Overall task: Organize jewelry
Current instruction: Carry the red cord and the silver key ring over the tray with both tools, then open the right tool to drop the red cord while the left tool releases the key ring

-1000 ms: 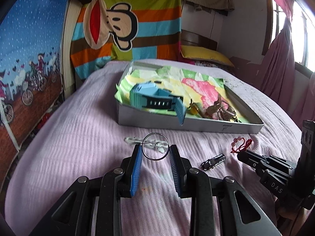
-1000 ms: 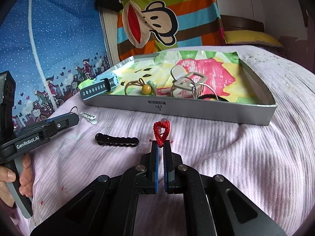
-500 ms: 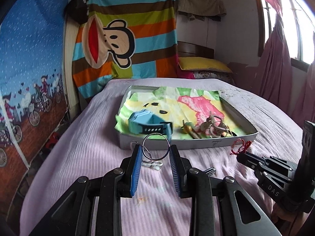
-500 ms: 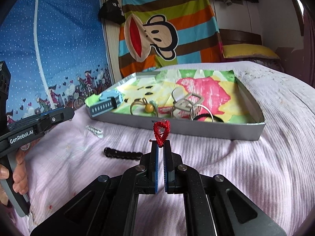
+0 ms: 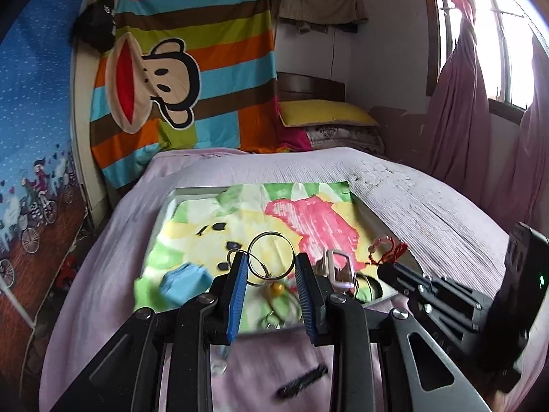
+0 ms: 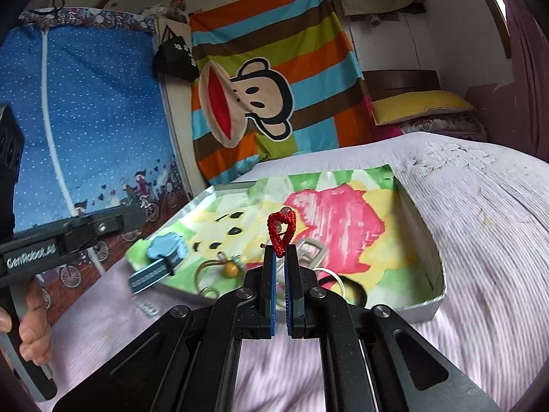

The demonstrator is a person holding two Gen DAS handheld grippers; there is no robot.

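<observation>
At the far left of the right wrist view, a hand [image 6: 32, 322] grips the handle of the left gripper [image 5: 270, 262], whose black body reaches in toward the shallow grey metal tray [image 6: 427, 240] lined with bright green, yellow and pink paper, set on the ribbed pale pink bedspread [image 6: 480, 206].

In the left wrist view that gripper's blue-padded jaws stand at a middling gap and pinch a thin round silver wire hoop [image 5: 271, 255] across its lower part; the ring rises above the fingertips, and a smaller silver loop [image 5: 234, 257] hangs at its left side. The hoop is held up over the tray's front half. Left of it in the tray lies a light blue plastic wristwatch [image 5: 187, 279], blurred. Just below the hoop sit a small yellow-orange bead [image 5: 276, 287] and some wire rings [image 5: 281, 309]; right of the jaws is a silver rectangular clasp [image 5: 338, 267].

On the bedspread, in front of the tray, lies a blurred black wavy hair clip [image 5: 302, 382].

Further right, the right gripper [image 6: 280, 257] has its blue pads nearly together, clamped on the base of a red knotted cord bracelet [image 6: 282, 228], whose loop stands upright above the fingertips, over the tray's middle. In the left wrist view the same bracelet, with pale pink beads, is at the tip of that gripper above the tray's right edge.
</observation>
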